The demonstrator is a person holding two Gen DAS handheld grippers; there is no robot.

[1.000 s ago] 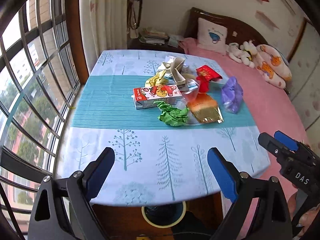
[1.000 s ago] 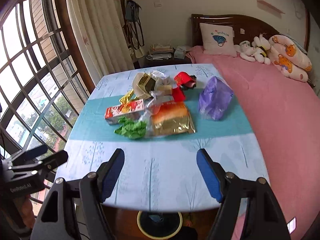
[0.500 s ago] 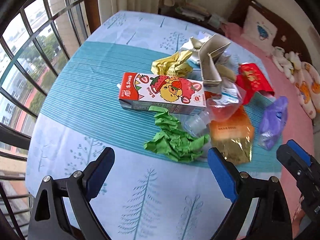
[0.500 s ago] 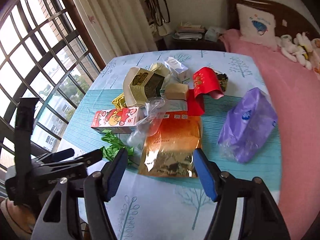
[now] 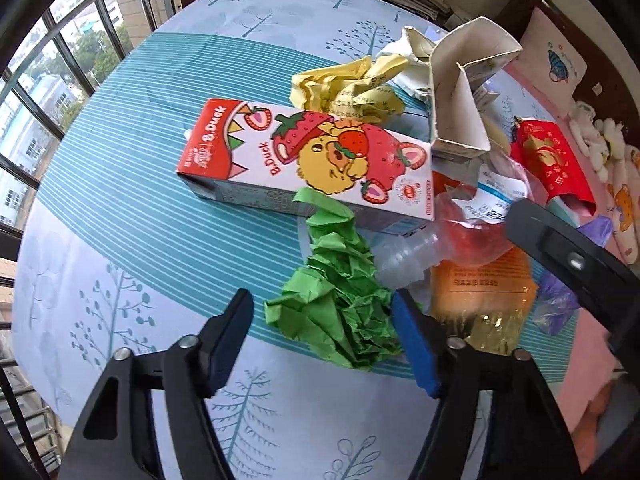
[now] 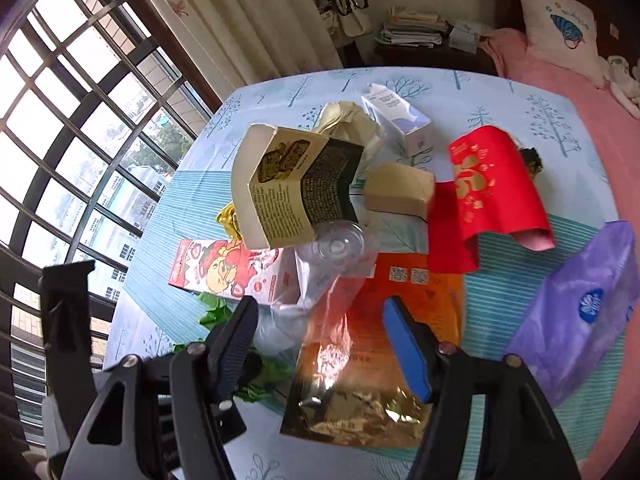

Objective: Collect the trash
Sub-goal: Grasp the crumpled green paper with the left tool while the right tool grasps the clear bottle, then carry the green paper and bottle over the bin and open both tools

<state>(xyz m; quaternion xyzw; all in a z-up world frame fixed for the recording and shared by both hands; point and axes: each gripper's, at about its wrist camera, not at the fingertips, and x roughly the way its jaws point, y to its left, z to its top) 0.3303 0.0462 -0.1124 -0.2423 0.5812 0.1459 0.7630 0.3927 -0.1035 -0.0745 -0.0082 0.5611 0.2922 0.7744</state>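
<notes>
Trash pile on the bench (image 5: 132, 216): both fingers mid-grab.
Left gripper (image 5: 320, 332) closing around green paper (image 5: 340, 312), right gripper (image 6: 320, 336) closing over orange pouch (image 6: 380, 344); neither gripped yet, squeeze next.

Green crumpled paper (image 5: 340, 312), a red strawberry-print carton (image 5: 308, 160) and an orange-gold pouch (image 6: 372, 352) on a blue tree-patterned tablecloth (image 5: 132, 240).

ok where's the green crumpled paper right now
In the left wrist view the green crumpled paper lies between the left gripper fingers, just below the strawberry carton.
</notes>
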